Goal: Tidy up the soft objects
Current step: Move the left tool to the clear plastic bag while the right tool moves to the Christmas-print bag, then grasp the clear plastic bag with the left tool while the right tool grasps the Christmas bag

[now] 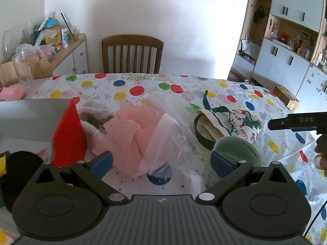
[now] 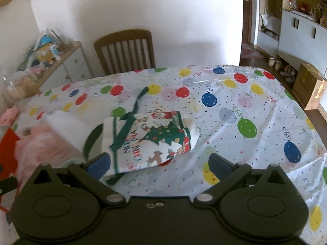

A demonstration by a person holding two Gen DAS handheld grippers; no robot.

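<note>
A folded Christmas-print cloth [image 2: 151, 140] with green straps lay near the middle of the balloon-patterned tablecloth [image 2: 235, 106], just ahead of the right gripper [image 2: 159, 164], whose blue-padded fingers [image 2: 98, 166] stood spread apart, gripping nothing. To the cloth's left sat a heap of pink tissue [image 1: 130, 130] under clear plastic, with a green ball [image 1: 239, 149] between them. The left gripper [image 1: 161, 162] hovered over that heap, fingers likewise released. A red box [image 1: 68, 136] stood at the left edge; a wooden chair [image 1: 131, 53] faced the table's far side.
</note>
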